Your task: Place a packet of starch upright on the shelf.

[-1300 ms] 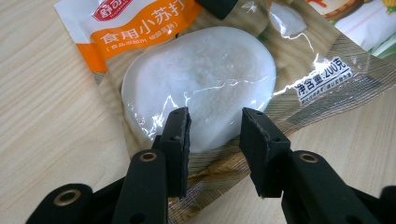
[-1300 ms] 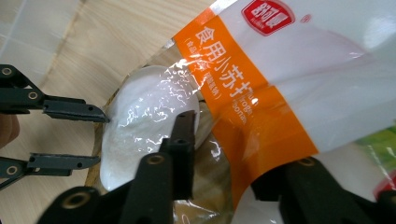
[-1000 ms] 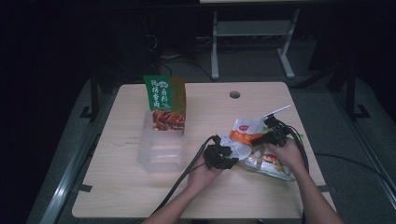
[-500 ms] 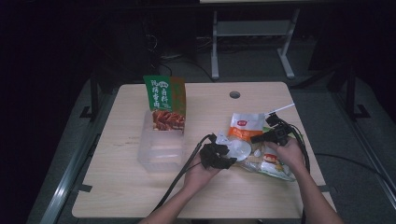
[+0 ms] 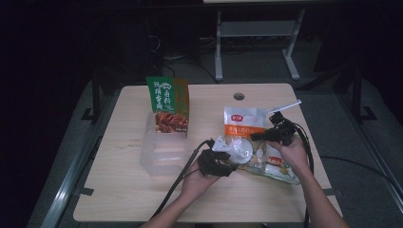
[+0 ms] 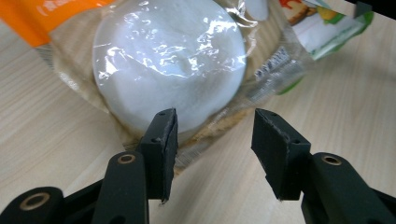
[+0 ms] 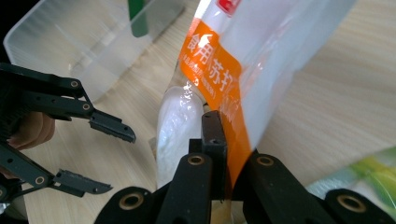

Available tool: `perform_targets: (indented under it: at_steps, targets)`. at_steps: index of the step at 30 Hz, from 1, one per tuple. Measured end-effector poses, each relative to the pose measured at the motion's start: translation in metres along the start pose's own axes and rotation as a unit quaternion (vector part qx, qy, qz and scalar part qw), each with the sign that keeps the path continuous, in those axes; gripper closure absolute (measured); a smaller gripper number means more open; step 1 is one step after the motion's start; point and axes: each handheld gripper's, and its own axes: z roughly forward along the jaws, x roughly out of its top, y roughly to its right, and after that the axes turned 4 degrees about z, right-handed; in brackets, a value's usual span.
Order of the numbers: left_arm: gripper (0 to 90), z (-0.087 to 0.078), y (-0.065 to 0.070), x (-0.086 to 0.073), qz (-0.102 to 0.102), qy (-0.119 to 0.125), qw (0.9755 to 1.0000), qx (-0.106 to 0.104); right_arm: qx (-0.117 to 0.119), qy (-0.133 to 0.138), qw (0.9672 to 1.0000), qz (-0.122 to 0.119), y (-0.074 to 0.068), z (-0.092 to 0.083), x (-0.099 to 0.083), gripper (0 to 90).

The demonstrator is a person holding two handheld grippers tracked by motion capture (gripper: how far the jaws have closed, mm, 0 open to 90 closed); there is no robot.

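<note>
My right gripper [image 5: 256, 137] [image 7: 229, 140] is shut on the edge of an orange-and-white snack bag [image 5: 244, 121] [image 7: 219, 70], which stands lifted off the table. A round white cake in clear wrap [image 5: 240, 149] [image 6: 168, 60] lies just below the bag. My left gripper [image 5: 227, 161] [image 6: 212, 126] sits in front of it. Its jaws have just been opening and now stand apart, with only the wrap's loose edge near the left pad and nothing pressed between them. The right gripper view also shows the left gripper [image 7: 119, 161] with its jaws wide apart.
A clear plastic box [image 5: 164, 147] [image 7: 84, 42] stands on the wooden table [image 5: 119, 190], with a green-and-orange packet [image 5: 168, 102] upright at its far end. A green-and-white packet [image 5: 278, 168] lies under the right hand. A round cable hole [image 5: 239, 96] marks the far edge.
The orange-and-white bag has risen from crumpled to upright in the right gripper. The left gripper's jaws have spread apart and drawn back a little from the wrapped cake.
</note>
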Motion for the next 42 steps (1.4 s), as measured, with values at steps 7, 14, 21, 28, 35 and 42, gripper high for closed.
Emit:
perform_targets:
  at_steps: [7, 14, 21, 28, 35, 42]
  targets:
    - [45.0, -0.009, 0.004, -0.006, 0.004, 0.006, 1.0000, -0.003, 0.006, 0.009, 0.9996, -0.025, -0.014, -0.004, 0.004, 89.8]
    - [37.8, -0.018, 0.013, -0.012, 0.008, 0.012, 0.9998, -0.014, 0.009, 0.025, 0.9985, -0.047, -0.026, -0.009, 0.005, 89.9]
    - [35.2, -0.031, 0.020, -0.017, 0.021, 0.030, 0.9991, -0.022, 0.004, 0.036, 0.9968, -0.071, -0.038, -0.014, 0.005, 90.0]
    - [33.9, -0.045, 0.027, -0.028, 0.029, 0.028, 0.9985, -0.037, 0.002, 0.046, 0.9946, -0.093, -0.045, -0.017, 0.008, 90.0]
    - [32.5, -0.059, 0.035, -0.043, 0.029, 0.033, 0.9978, -0.050, 0.008, 0.055, 0.9928, -0.106, -0.058, -0.021, 0.014, 90.0]
    - [31.8, -0.065, 0.036, -0.056, 0.021, 0.036, 0.9976, -0.055, 0.021, 0.055, 0.9907, -0.123, -0.072, -0.019, 0.022, 90.0]
